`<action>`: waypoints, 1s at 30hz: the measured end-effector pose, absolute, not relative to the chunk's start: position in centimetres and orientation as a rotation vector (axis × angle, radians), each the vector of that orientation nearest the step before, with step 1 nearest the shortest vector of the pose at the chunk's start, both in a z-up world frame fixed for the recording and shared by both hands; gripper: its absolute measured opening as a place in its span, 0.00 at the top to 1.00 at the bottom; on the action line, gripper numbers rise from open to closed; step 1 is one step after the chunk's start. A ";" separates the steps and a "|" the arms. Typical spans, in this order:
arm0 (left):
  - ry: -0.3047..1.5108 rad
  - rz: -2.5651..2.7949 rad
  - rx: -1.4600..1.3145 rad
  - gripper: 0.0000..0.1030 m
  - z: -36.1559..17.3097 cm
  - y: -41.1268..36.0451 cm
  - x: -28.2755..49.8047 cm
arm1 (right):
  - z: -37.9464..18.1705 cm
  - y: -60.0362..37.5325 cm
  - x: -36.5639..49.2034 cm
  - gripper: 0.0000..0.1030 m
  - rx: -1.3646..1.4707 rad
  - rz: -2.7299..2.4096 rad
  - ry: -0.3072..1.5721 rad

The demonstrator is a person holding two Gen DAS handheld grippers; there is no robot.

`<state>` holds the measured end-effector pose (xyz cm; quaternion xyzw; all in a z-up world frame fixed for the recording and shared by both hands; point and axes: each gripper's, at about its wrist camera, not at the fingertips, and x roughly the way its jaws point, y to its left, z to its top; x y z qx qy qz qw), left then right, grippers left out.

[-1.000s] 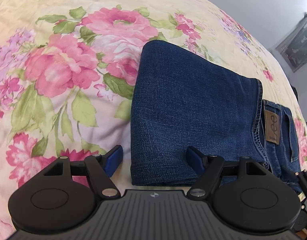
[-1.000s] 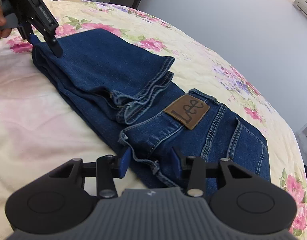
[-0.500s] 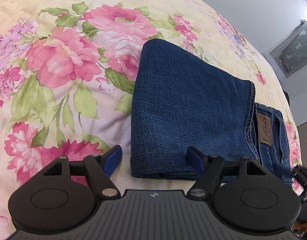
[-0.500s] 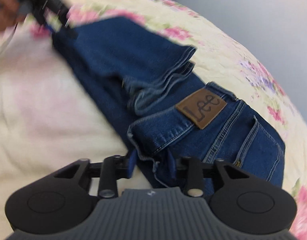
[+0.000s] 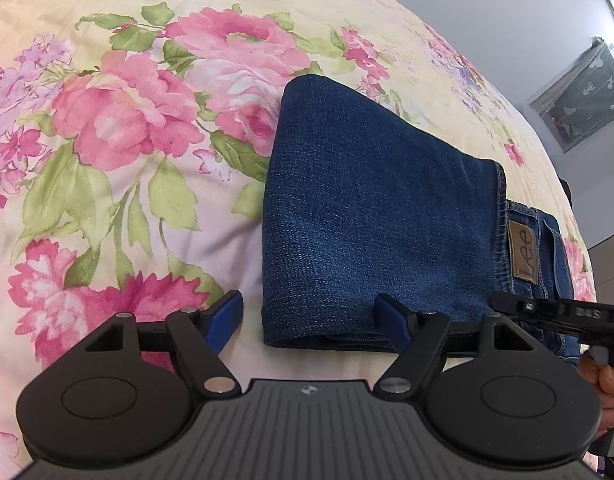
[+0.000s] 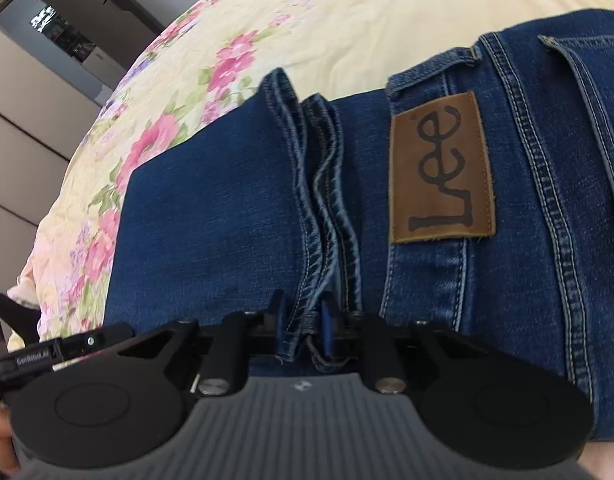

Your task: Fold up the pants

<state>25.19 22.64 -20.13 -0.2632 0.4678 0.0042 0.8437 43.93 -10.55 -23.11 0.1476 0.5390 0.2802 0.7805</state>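
Note:
Blue jeans (image 5: 367, 220) lie folded on a flowered bedspread (image 5: 127, 160), legs doubled back toward the waistband. A brown leather patch (image 6: 441, 168) marks the waistband. My left gripper (image 5: 309, 320) is open, its blue pads on either side of the folded near corner without pressing on it. My right gripper (image 6: 305, 320) is shut on the stacked leg hems (image 6: 319, 184) at their near end, just left of the patch. In the left wrist view, one black finger of the right gripper (image 5: 547, 308) shows at the right.
The bedspread stretches wide to the left of the jeans. A grey wall and a dark hanging (image 5: 579, 96) lie beyond the bed's far right. A wardrobe and doorway (image 6: 47, 60) stand past the bed's edge. A hand (image 5: 603, 376) holds the right gripper.
The right gripper swung and rolled from the waistband's near edge to the leg hems and shut on them. The left gripper stayed open at the folded corner.

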 end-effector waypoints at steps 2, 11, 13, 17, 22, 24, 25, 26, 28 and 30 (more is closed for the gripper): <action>0.959 -0.005 -0.575 0.17 -19.8 23.1 24.9 | -21.8 -11.8 43.0 0.97 0.379 0.665 1.142; 0.949 -0.015 -0.643 0.17 -20.2 23.5 24.8 | -24.5 -11.3 42.6 0.99 0.230 0.647 1.148; 0.954 -0.026 -0.620 0.17 -20.2 23.2 24.8 | -23.9 -10.8 42.5 0.96 0.206 0.654 1.136; 0.956 -0.037 -0.612 0.17 -20.6 23.0 25.1 | -21.8 -10.5 41.2 0.76 0.157 0.633 1.025; 0.954 -0.028 -0.616 0.17 -20.9 22.5 25.8 | -19.7 -8.9 40.5 0.75 0.040 0.623 0.852; 0.957 -0.023 -0.613 0.17 -20.9 22.2 25.9 | -19.5 -7.8 41.1 0.75 -0.001 0.658 0.820; 0.959 -0.020 -0.604 0.17 -20.9 22.0 25.9 | -19.7 -7.1 41.5 0.77 -0.033 0.673 0.802; 0.962 -0.020 -0.591 0.17 -20.9 21.8 26.0 | -19.8 -6.3 41.8 0.80 -0.066 0.682 0.785; 0.966 -0.020 -0.560 0.17 -20.9 21.4 26.1 | -20.7 -4.7 43.3 0.82 -0.142 0.689 0.766; 0.968 -0.027 -0.550 0.17 -21.0 21.4 26.2 | -22.3 -3.9 45.4 0.85 -0.189 0.610 0.814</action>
